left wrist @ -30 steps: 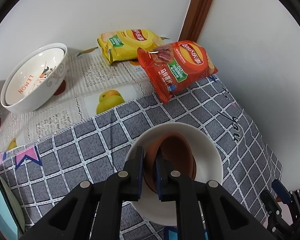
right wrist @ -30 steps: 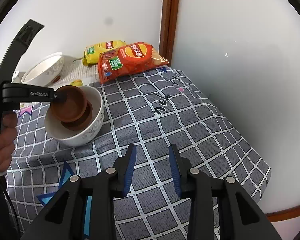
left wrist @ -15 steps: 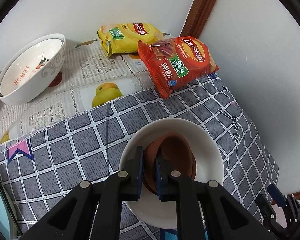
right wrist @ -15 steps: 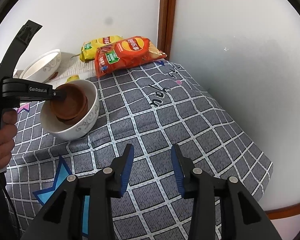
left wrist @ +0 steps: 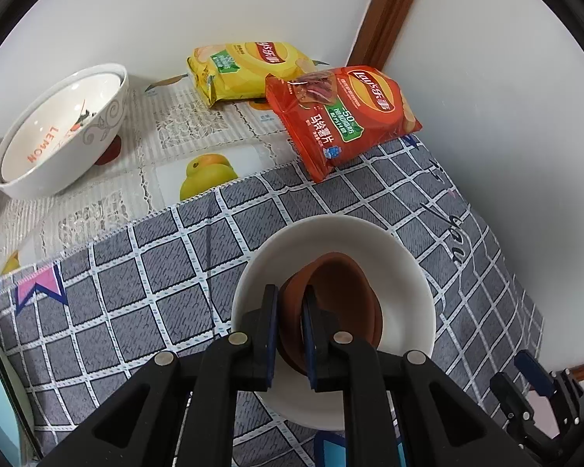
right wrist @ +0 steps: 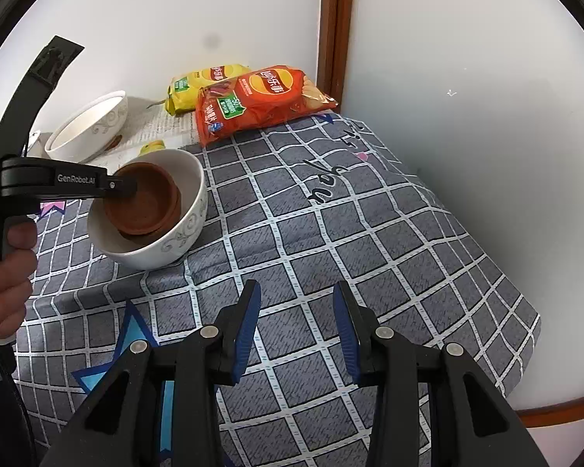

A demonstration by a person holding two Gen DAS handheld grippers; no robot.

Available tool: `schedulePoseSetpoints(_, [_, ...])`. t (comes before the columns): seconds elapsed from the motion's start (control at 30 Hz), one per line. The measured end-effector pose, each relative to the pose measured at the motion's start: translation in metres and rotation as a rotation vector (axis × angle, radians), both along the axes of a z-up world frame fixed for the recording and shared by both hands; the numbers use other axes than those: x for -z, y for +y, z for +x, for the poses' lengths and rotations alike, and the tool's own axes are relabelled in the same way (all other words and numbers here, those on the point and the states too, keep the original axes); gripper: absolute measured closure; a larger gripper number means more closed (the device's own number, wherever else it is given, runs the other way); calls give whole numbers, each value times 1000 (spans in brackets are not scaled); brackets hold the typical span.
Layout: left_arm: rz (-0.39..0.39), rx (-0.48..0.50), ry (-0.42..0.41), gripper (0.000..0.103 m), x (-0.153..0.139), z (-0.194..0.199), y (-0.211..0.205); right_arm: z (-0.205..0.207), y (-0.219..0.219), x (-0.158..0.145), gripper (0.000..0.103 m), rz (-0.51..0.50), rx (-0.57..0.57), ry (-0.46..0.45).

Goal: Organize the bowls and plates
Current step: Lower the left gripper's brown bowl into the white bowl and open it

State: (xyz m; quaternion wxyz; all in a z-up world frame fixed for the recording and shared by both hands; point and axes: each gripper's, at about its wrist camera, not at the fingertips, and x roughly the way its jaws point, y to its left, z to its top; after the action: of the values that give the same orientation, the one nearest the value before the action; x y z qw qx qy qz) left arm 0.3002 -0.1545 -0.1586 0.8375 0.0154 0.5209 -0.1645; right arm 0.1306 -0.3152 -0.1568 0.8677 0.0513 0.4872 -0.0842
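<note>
My left gripper [left wrist: 291,299] is shut on the rim of a small brown bowl [left wrist: 344,292], tilted inside a larger white bowl [left wrist: 405,268] on the grey checked cloth. A second brown bowl seems to lie under it. The right wrist view shows the brown bowl [right wrist: 144,206] in the white bowl [right wrist: 175,233], with the left gripper [right wrist: 126,187] clamped on its left rim. My right gripper [right wrist: 296,303] is open and empty above the cloth, in front and to the right of the white bowl. A stack of white "LEMON" bowls [left wrist: 58,132] stands at the back left.
A yellow chip bag [left wrist: 245,68] and a red chip bag [left wrist: 342,113] lie at the back by the wall corner. The grey checked cloth [right wrist: 370,233] ends at the table's right edge. A fruit-patterned cloth [left wrist: 136,179] covers the back left.
The left gripper with the brown bowl has sunk lower into the white bowl. The right gripper has drawn back a little and stays open.
</note>
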Motion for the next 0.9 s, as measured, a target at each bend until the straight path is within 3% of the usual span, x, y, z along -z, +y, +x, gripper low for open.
schedulePoseSetpoints(0.37, [51, 24, -29, 91, -1, -6, -5, -3, 0, 0, 65, 9, 7, 5])
schedulePoseSetpoints(0.5, [49, 27, -49, 81, -4, -8, -4, -3, 0, 0, 65, 10, 6, 4])
schedulePoseSetpoints(0.63, [61, 25, -58, 81, -9, -10, -4, -2, 0, -3, 65, 13, 1, 0])
schedulePoseSetpoints(0.9, [59, -8, -88, 78, -34, -12, 13, 11, 4, -19, 63, 14, -43, -40])
